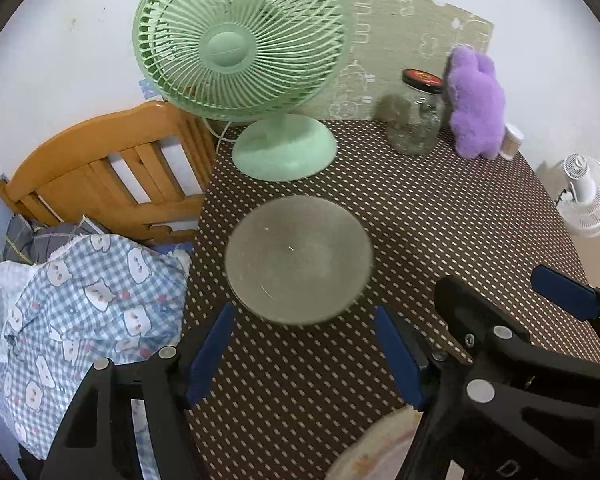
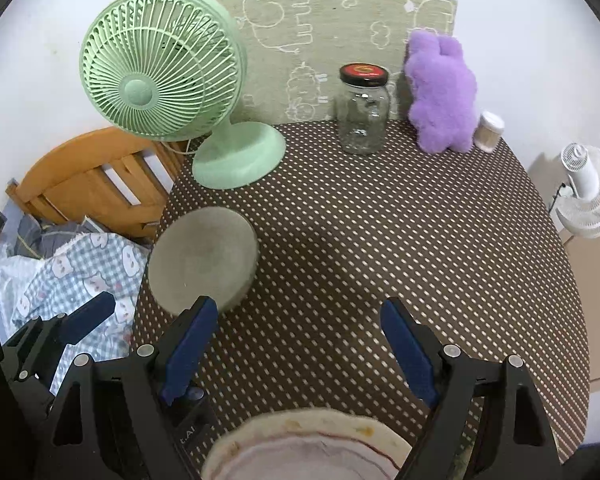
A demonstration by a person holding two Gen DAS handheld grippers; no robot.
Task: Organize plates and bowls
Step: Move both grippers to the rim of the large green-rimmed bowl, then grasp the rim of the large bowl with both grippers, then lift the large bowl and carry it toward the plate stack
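Grey-green stoneware is what both tongs are lined up on right now: one bowl (image 1: 298,260) sits on the dotted tablecloth (image 1: 440,220) straight ahead of the left gripper (image 1: 304,356), just past its fingertips and not touching them. That gripper's blue pads stand wide apart with nothing between them, so it's empty. Same story for the right gripper (image 2: 300,348): jaws spread wide, only bare cloth in the gap, and the bowl lies ahead and off to its left, near its left finger. A cream plate with a floral rim (image 2: 308,444) sits right under the right gripper, below its fingers at the near edge of the table; the left wrist view only catches a sliver of it, below and right of its own fingers. Looks to me like the approach step, nothing picked up yet, and I'd guess the bowl is the first target. Next move probably needs the left gripper to drop lower and get one pad over the rim before closing, since the bowl is far too wide to straddle. Head count: one bowl, one plate, two grippers, one green desk fan (image 2: 160,68), one glass jar with a black lid (image 2: 362,112), one purple plush (image 2: 440,96), one small round container (image 2: 489,130) beside it, one white floor fan (image 2: 588,192) off the table.
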